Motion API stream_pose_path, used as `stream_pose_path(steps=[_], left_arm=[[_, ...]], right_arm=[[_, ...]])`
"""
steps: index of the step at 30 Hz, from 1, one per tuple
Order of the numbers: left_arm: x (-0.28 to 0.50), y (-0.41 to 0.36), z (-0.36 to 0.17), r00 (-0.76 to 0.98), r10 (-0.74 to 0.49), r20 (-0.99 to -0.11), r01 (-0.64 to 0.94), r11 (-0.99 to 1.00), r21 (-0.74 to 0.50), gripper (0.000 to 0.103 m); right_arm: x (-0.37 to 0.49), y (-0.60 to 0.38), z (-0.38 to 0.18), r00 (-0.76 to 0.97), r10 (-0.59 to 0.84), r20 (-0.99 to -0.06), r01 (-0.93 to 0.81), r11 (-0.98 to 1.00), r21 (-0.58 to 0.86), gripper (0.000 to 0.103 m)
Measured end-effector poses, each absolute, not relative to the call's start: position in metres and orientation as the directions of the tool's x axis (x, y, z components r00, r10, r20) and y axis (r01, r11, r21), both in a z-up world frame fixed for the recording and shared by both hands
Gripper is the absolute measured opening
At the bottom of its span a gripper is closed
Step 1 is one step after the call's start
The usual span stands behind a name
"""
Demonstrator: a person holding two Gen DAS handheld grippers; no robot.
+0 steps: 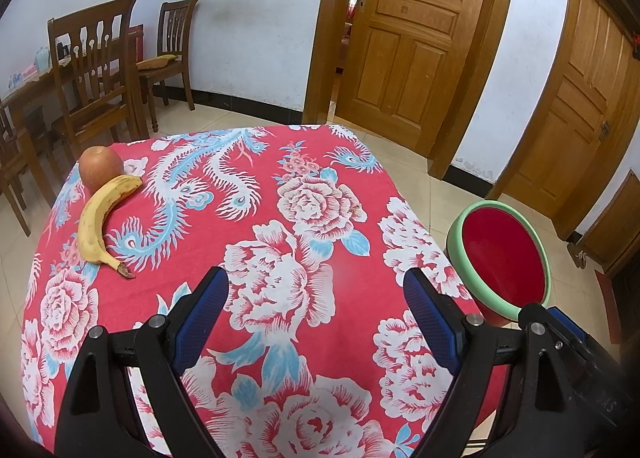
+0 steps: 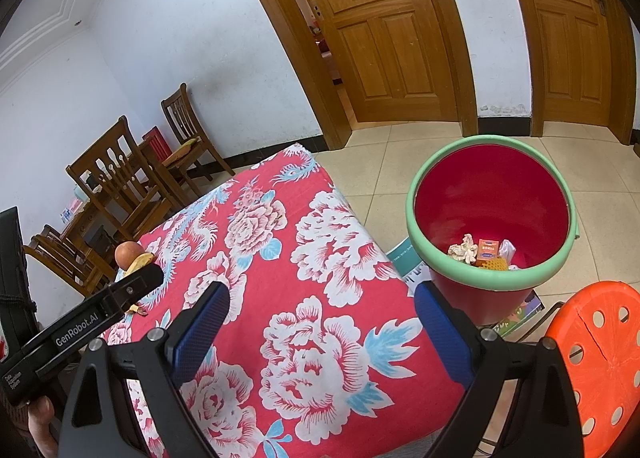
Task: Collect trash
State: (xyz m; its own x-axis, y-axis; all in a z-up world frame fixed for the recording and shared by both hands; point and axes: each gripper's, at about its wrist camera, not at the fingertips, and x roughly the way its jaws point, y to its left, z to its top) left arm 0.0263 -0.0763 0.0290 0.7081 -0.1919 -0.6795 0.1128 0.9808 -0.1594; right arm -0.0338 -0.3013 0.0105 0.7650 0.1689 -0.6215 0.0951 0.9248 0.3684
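Observation:
A red bucket (image 2: 492,198) with a green rim stands off the table's right edge. In its bottom lie crumpled paper (image 2: 462,249), a small orange box (image 2: 488,248) and other scraps. The same bucket (image 1: 500,242) shows at the right of the left wrist view. A banana (image 1: 98,222) and an apple (image 1: 100,167) rest at the far left corner of the red floral tablecloth (image 1: 320,198). My left gripper (image 1: 316,286) hovers open over the bare cloth, nothing between its blue pads. My right gripper (image 2: 322,298) is open too, above the cloth's right side beside the bucket.
An orange plastic stool (image 2: 600,358) sits at the lower right, next to the bucket. Printed sheets (image 2: 402,254) lie under the bucket. Wooden chairs (image 1: 92,58) and a second table stand at the back left. Wooden doors (image 1: 404,38) line the far wall over tiled floor.

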Motion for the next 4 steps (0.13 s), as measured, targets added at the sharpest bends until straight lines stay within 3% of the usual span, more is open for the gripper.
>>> stream_pose_path(steps=[4], left_arm=[[0.0263, -0.0773, 0.028, 0.708, -0.19, -0.68, 0.113, 0.981, -0.156, 0.089]], right_arm=[[-0.0337, -0.3011, 0.0105, 0.766, 0.167, -0.621, 0.096, 0.925, 0.368, 0.096]])
